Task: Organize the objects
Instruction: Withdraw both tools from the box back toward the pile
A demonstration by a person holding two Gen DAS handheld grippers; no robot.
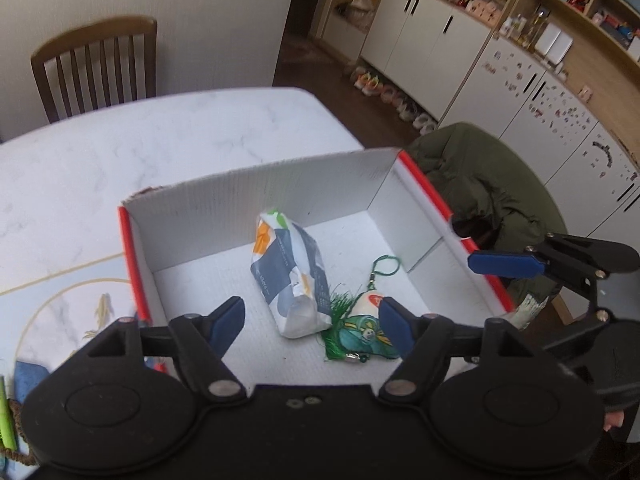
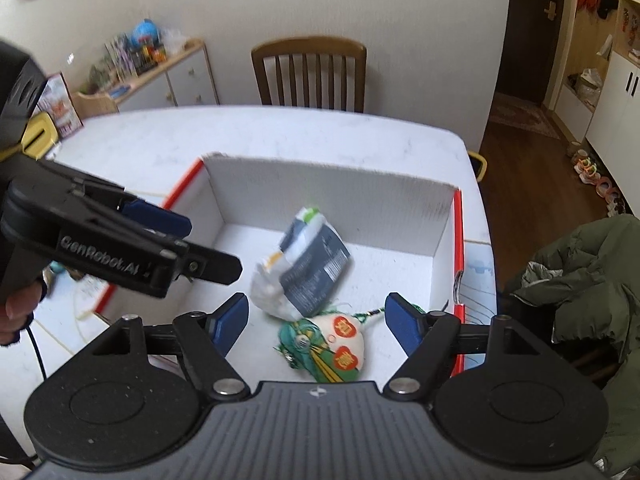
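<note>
Box (image 1: 280, 184) top open; far floor half bare. Packet (image 1: 290, 276) and charm (image 1: 366, 334) crowd the near floor, touching. Walls block sideways entry.

Left matte black plastic two-finger gripper (image 1: 312, 322): two round housings with shallow circular recesses, silver pivot screws at linkage joints, blue rubber pads (image 1: 226, 322) on fingertips. Seen side-on from right wrist view: white "GenRobot.AI" lettering on black body, thin black cable (image 2: 35, 350) trailing below.

Right matte black plastic two-finger gripper (image 2: 316, 322): same layout, ribbed grey centre plate with small white logo, same blue pads (image 2: 230, 320), silver screws.
</note>
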